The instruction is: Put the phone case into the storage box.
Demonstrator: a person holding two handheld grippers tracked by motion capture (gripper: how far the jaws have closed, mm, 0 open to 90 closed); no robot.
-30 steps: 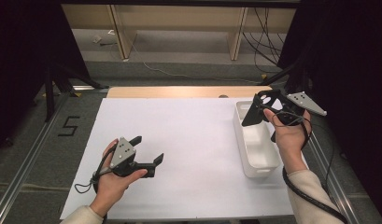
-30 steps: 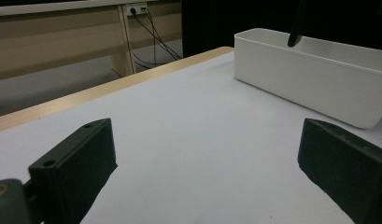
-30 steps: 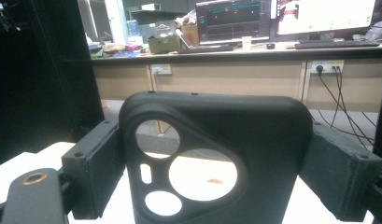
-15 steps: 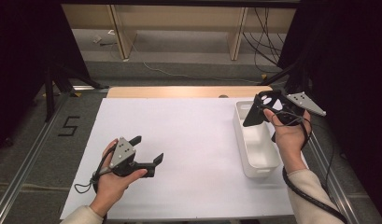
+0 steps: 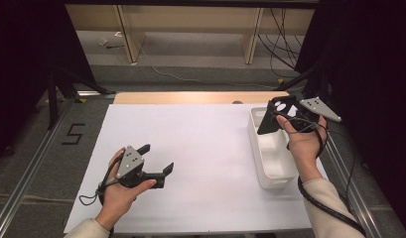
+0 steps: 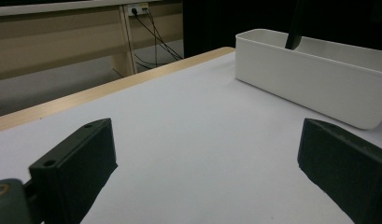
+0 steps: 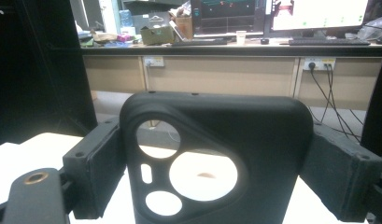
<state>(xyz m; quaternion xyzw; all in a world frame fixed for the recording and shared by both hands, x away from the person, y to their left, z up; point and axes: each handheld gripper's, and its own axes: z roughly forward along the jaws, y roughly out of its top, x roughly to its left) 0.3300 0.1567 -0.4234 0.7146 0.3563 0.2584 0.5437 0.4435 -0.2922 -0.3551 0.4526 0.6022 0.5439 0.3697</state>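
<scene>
**Nothing shifted since the earlier frames: phone case held over bin, left tongs idle**

Unchanged against the earlier high views: both hands, both grippers, bin and case in the same places.

Item 1 — right gripper. Held in the right hand above the far end of the white bin, near the table's far right corner. Jaws set wide and clamped on the two side edges of a black phone case, as seen in the right gripper view. Grey three-cornered plate on top, pointing toward the right edge; cable trailing down along the sleeve.

Item 2 — black phone case. Gripped across its width, clear of the table, hanging over the bin's far end with its lower edge down toward the opening. Camera cut-outs visible: two large round openings, one smaller round one, one small slot.

Item 3 — white bin. Long rectangular tub, lengthwise along the right edge of the table, on the white sheet. Nothing seen inside.

Item 4 — left gripper. Held in the left hand near the front left of the table, low over the white sheet. Jaws spread wide apart with nothing between them, pointing toward the bin, per the left gripper view.

Item 5 — table. White sheet over the top, bare wooden strip along the far edge.
</scene>
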